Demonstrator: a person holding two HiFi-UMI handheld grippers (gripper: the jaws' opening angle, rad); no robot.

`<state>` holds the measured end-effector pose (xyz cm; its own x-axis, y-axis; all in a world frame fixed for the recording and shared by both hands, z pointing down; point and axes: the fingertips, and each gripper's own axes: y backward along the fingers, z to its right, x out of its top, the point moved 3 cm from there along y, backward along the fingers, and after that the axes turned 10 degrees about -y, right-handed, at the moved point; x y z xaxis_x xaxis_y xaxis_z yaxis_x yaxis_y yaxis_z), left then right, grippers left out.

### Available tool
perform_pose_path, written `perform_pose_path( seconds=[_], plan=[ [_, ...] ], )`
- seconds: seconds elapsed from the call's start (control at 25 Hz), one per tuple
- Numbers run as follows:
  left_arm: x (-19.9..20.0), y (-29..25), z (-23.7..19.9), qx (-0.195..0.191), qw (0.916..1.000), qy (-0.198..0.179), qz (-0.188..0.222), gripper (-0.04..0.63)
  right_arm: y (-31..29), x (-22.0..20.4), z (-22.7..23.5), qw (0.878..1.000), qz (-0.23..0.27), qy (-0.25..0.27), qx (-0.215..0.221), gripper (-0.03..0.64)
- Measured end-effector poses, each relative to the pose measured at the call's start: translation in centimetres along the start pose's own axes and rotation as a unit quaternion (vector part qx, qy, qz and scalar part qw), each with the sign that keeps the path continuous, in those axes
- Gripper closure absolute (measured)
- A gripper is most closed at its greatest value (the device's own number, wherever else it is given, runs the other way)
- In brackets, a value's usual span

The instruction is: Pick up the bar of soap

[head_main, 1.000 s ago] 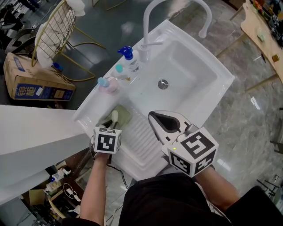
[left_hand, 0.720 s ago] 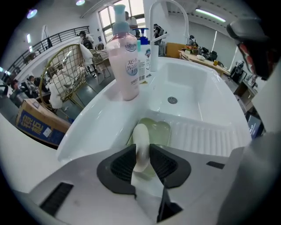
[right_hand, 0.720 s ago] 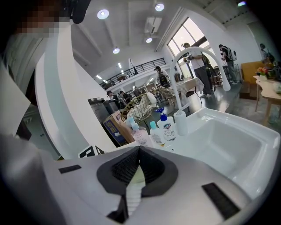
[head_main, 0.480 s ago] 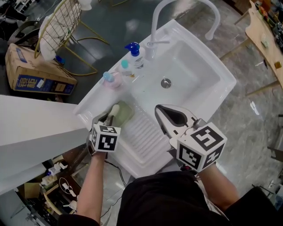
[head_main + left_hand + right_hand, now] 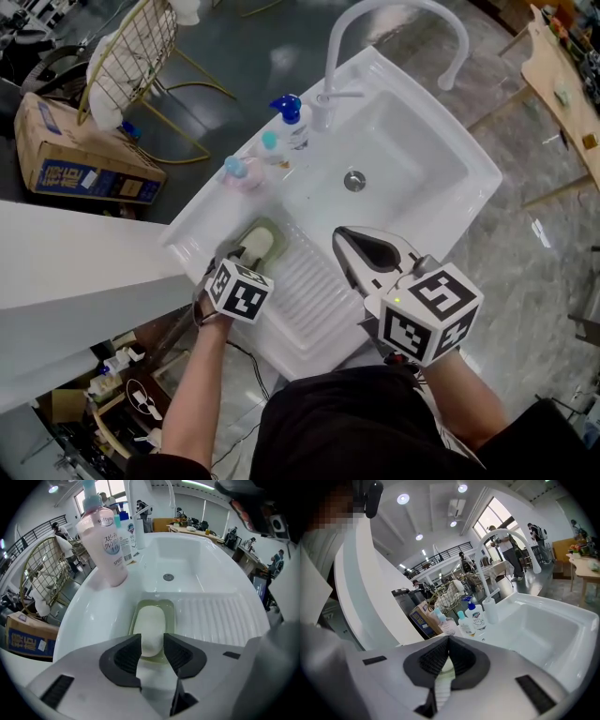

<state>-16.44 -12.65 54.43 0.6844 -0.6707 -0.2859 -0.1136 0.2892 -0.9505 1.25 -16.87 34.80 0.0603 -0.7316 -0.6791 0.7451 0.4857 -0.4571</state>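
- The white ceramic sink unit (image 5: 412,131) runs from the upper right of the head view to its centre. A ribbed drainboard (image 5: 309,281) fills its lower end, and this serves as the worktop.
- The right hand-held gripper (image 5: 447,644) hangs over the drainboard at lower centre. Its jaws are pressed together on nothing, and it plays no part in the step.
- The left hand-held gripper (image 5: 152,641) points steeply down at centre left. Its jaws have just been opening and stand partly apart. The near end of the soap shows between the ribbed pads, which do not seem to press on it.
- The pale green translucent soap dish (image 5: 169,607) sits in the drainboard's upper left corner, below a pink pump bottle (image 5: 108,550).
- The cream oval bar of soap (image 5: 151,625) lies flat in that dish, smooth and rounded. It is probably slippery.
- The step in hand looks like lining up for the grasp. It would go best if the pads widened past the bar's short sides, sank level around its middle and cleared the dish rim. They should then close gently so the bar does not squirt out.
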Motion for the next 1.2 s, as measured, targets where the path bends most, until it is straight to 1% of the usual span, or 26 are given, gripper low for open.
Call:
perform_pose_path(
  seconds=[0.12, 0.16, 0.24, 0.28, 0.32, 0.36, 0.48, 0.56, 0.6, 0.64, 0.68, 0.76, 0.8, 0.84, 0.88, 0.96, 1.04, 1.12, 1.2],
  plan=[
    [0.3, -0.4, -0.5, 0.009, 0.9999, 0.005, 0.000, 0.459, 0.0, 0.0, 0.1, 1.000, 0.000, -0.001, -0.001, 0.612],
    [0.5, -0.4, -0.7, 0.011, 0.9999, 0.002, 0.002, 0.468, 0.0, 0.0, 0.1, 1.000, 0.000, -0.001, -0.001, 0.612],
    [0.9, -0.4, -0.7, 0.009, 0.9999, -0.013, 0.007, 0.461, 0.0, 0.0, 0.1, 1.000, 0.001, -0.002, -0.001, 0.612],
    [1.1, -0.4, -0.7, 0.006, 0.9997, -0.021, 0.009, 0.418, 0.0, 0.0, 0.2, 1.000, 0.001, -0.002, -0.001, 0.612],
    [1.4, -0.3, -0.7, 0.003, 0.9995, -0.027, 0.013, 0.354, 0.0, 0.0, 0.2, 1.000, 0.000, -0.002, -0.002, 0.612],
    [1.6, -0.2, -0.7, -0.001, 0.9994, -0.031, 0.016, 0.334, 0.0, -0.1, 0.3, 1.000, -0.001, -0.002, -0.002, 0.612],
    [1.9, -0.9, -0.6, -0.025, 0.9989, -0.036, 0.013, 0.327, 0.0, -0.2, 0.5, 1.000, -0.004, -0.005, -0.004, 0.612],
    [1.9, -1.5, -0.9, -0.034, 0.9987, -0.036, 0.008, 0.327, -0.1, -0.2, 0.5, 1.000, -0.005, -0.005, -0.003, 0.612],
    [2.0, -1.5, -1.0, -0.039, 0.9983, -0.044, 0.010, 0.327, -0.1, -0.2, 0.5, 1.000, -0.006, -0.004, -0.003, 0.612],
    [2.3, -1.3, -1.0, -0.043, 0.9970, -0.061, 0.017, 0.327, -0.1, -0.2, 0.5, 1.000, -0.007, -0.004, -0.002, 0.612],
    [2.7, -0.9, -0.9, -0.049, 0.9944, -0.090, 0.028, 0.327, -0.1, -0.2, 0.5, 1.000, -0.008, -0.003, -0.001, 0.612],
    [3.2, -0.1, -0.6, -0.065, 0.9845, -0.158, 0.039, 0.327, -0.1, -0.2, 0.7, 1.000, -0.009, -0.002, -0.001, 0.612],
    [3.1, 0.2, -0.5, -0.074, 0.9795, -0.184, 0.036, 0.325, -0.1, -0.2, 0.8, 1.000, -0.009, -0.003, -0.002, 0.612],
    [2.7, 0.3, -0.6, -0.082, 0.9761, -0.199, 0.028, 0.322, -0.1, -0.2, 0.9, 1.000, -0.009, -0.004, -0.002, 0.612],
    [2.2, 0.4, -0.6, -0.092, 0.9746, -0.203, 0.019, 0.311, -0.2, -0.3, 0.9, 1.000, -0.010, -0.006, -0.002, 0.612],
    [1.2, 0.7, -0.5, -0.114, 0.9750, -0.190, 0.014, 0.291, -0.5, -0.5, 0.8, 1.000, -0.017, 0.000, 0.000, 0.612],
    [0.2, 1.1, -0.3, -0.131, 0.9781, -0.161, 0.019, 0.291, -1.4, -1.0, 0.8, 0.999, -0.033, 0.023, -0.002, 0.612],
    [-0.6, 1.2, 0.0, -0.134, 0.9824, -0.128, 0.024, 0.291, -2.5, -1.8, 0.7, 0.997, -0.055, 0.046, -0.002, 0.612],
    [-1.0, 1.3, 0.3, -0.125, 0.9862, -0.102, 0.037, 0.291, -3.7, -2.8, 0.3, 0.995, -0.076, 0.060, 0.006, 0.612]
  ],
)
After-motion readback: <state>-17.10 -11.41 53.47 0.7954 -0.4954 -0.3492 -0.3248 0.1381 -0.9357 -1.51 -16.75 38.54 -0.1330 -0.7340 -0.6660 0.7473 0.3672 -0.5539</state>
